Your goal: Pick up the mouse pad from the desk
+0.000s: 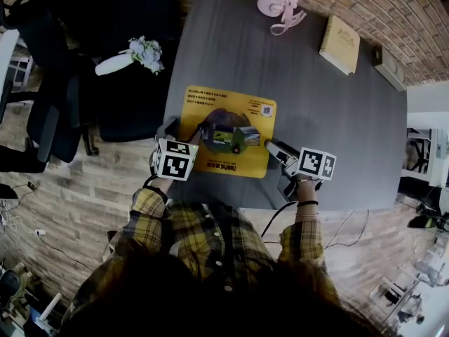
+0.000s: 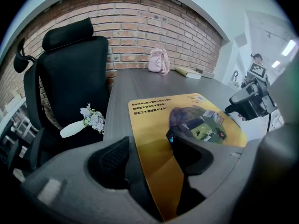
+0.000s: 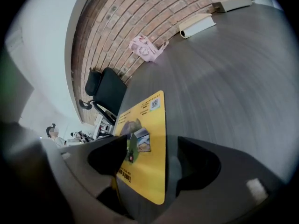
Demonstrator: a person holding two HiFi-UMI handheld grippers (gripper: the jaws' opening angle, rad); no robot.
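A yellow mouse pad (image 1: pixel 228 121) with a printed picture lies flat on the dark grey desk (image 1: pixel 337 118), near its front edge. My left gripper (image 1: pixel 186 129) is at the pad's left front part, open. In the left gripper view the pad (image 2: pixel 187 113) runs between the two wide-apart jaws of the left gripper (image 2: pixel 149 155). My right gripper (image 1: pixel 272 146) sits at the pad's right front corner. In the right gripper view the pad (image 3: pixel 147 143) has its right edge lying between the spread jaws of the right gripper (image 3: pixel 154 160). Neither gripper grips the pad.
A pink telephone (image 1: pixel 279 2) and a closed book (image 1: pixel 340 43) lie at the desk's far edge by the brick wall. A black office chair (image 1: pixel 105 62) with a small bunch of flowers (image 1: pixel 140 53) stands left of the desk. A cable trails from the right gripper.
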